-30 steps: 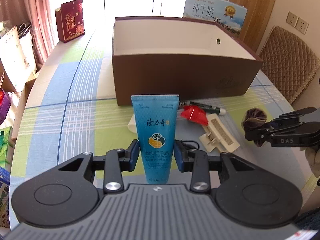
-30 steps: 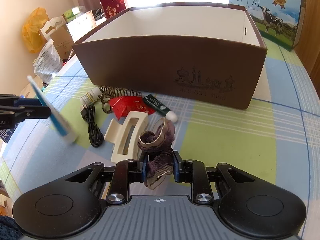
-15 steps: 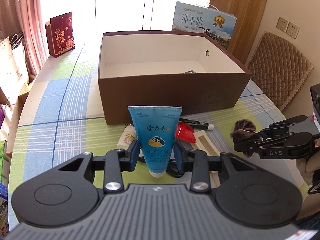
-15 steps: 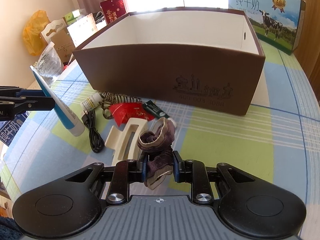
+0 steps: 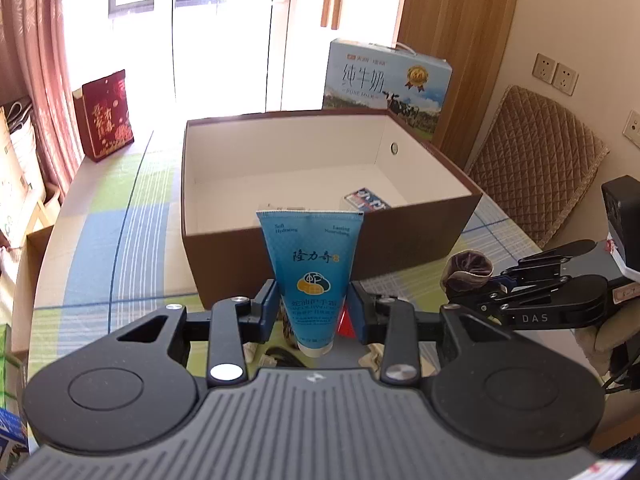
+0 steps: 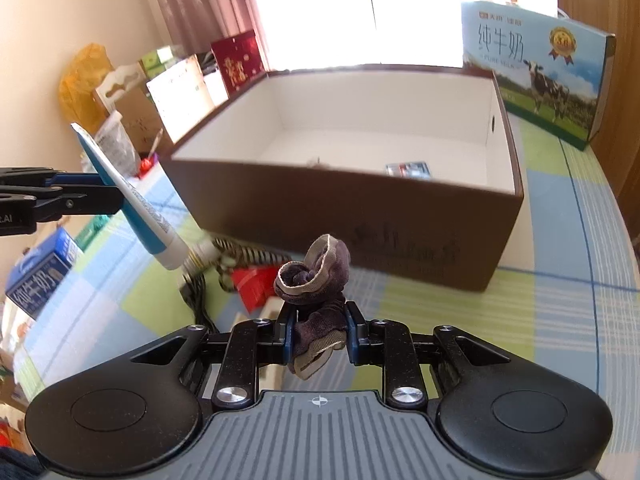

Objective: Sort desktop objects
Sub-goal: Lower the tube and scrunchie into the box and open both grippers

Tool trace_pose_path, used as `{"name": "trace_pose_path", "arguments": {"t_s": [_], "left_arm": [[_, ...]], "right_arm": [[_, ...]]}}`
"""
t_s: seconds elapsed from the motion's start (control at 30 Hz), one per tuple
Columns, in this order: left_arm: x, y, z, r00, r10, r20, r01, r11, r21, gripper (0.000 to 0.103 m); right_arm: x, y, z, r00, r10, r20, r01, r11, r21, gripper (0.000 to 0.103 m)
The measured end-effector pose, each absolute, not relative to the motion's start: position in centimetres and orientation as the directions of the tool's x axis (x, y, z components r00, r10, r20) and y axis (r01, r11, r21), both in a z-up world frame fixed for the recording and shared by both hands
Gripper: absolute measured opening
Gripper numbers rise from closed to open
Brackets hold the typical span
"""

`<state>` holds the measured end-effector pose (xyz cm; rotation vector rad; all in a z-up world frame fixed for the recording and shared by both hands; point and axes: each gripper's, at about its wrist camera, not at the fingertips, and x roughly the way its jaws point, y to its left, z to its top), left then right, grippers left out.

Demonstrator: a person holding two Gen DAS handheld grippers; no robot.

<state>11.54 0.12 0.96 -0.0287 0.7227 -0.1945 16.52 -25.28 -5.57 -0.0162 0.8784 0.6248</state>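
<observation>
Holding a thing apiece above the checked table (image 5: 120, 240), both hands have their loads lifted short of the brown box (image 5: 420, 236) that stands open toward the far edge. The left gripper (image 5: 314, 312) has its fingers (image 5: 267, 312) pinching the blue tube (image 5: 312, 272) low on its body, cap down and flat crimped end up; a tube like that looks light and a bit squashy, with a smooth skin that could slip, so a hold near the stiffer shoulder above the cap seems soundest. Its label reads "Soft Hydrating" and "Lasting Nourishing" over Chinese characters. The right gripper (image 6: 318, 338) has its fingers (image 6: 289, 336) clamped on the dark rolled sock (image 6: 316, 280), soft, limp and hard to damage, best taken by the thick of the bundle as here. Behind the box stands a milk carton (image 5: 384, 80) marked "PURE MILK". On the right gripper's side, in the left wrist view, I read "DAS".
</observation>
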Motion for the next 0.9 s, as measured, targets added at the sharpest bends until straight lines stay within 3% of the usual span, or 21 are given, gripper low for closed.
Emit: {"name": "trace_pose_path", "arguments": {"t_s": [0.6,0.9], "left_arm": [[16.5,0.7,6.7,0.822,-0.205,-0.531,0.213,0.976,-0.048,0.032],[21.2,0.9,4.7,0.805,-0.156,-0.573,0.177,0.984,-0.019,0.032]], "right_arm": [[22.4,-24.9,0.0,0.555,0.550,-0.624,-0.568,0.799,0.199,0.022],[26.9,-24.0,-1.2,0.544,0.534,-0.648,-0.562,0.805,0.191,0.022]]}}
